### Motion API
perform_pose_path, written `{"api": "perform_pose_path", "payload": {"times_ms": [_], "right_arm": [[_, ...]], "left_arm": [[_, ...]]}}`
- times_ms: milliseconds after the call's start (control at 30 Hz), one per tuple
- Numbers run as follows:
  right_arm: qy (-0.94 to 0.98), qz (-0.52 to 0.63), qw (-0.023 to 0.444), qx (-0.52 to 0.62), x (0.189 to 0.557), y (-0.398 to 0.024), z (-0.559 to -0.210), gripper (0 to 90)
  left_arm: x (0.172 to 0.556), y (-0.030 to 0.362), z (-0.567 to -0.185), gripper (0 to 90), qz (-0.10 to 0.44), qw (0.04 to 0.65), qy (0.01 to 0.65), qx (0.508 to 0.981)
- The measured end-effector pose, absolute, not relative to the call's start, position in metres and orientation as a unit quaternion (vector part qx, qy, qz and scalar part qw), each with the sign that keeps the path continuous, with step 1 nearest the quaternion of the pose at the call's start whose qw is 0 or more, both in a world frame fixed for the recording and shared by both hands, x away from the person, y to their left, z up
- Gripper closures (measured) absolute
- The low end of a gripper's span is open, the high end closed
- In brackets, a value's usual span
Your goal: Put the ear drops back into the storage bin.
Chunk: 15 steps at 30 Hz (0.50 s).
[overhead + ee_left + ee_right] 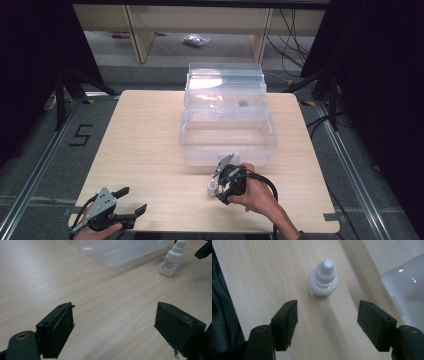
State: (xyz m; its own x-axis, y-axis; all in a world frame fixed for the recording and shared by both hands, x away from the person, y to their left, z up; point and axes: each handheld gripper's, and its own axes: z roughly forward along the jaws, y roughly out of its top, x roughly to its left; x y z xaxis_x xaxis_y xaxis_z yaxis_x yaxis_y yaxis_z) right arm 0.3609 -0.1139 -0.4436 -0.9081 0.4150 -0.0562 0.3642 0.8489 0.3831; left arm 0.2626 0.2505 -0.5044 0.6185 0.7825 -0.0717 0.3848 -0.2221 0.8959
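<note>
A small white dropper bottle (pixel 212 188) (pixel 172 260) (pixel 323 280) stands upright on the wooden table, just in front of the clear plastic box (pixel 227 140). My right gripper (pixel 219 192) (pixel 327 323) hovers right over it, open, jaws wide apart with the bottle just beyond them and untouched. At the table's near left corner my left gripper (pixel 133 201) (pixel 114 333) is open too, low over bare wood, nothing between its jaws. The bottle and the box's corner (pixel 117 252) lie far ahead of it.
The clear box has its lid (pixel 225 82) tipped open at the back; a small dark item (pixel 243 104) sits inside. Bare tabletop (pixel 145 145) spreads left of the box. Shelf legs, cables and a bag lie on the floor beyond the table.
</note>
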Motion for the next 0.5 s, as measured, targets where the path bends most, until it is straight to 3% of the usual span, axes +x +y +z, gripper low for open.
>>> {"api": "perform_pose_path", "payload": {"times_ms": [500], "right_arm": [[0.967, 0.164, 0.059, 0.187, 0.37, -0.092, -0.449, 40.1]], "left_arm": [[0.263, 0.251, -0.504, 14.7, 0.202, 0.49, 0.385, 0.755]]}}
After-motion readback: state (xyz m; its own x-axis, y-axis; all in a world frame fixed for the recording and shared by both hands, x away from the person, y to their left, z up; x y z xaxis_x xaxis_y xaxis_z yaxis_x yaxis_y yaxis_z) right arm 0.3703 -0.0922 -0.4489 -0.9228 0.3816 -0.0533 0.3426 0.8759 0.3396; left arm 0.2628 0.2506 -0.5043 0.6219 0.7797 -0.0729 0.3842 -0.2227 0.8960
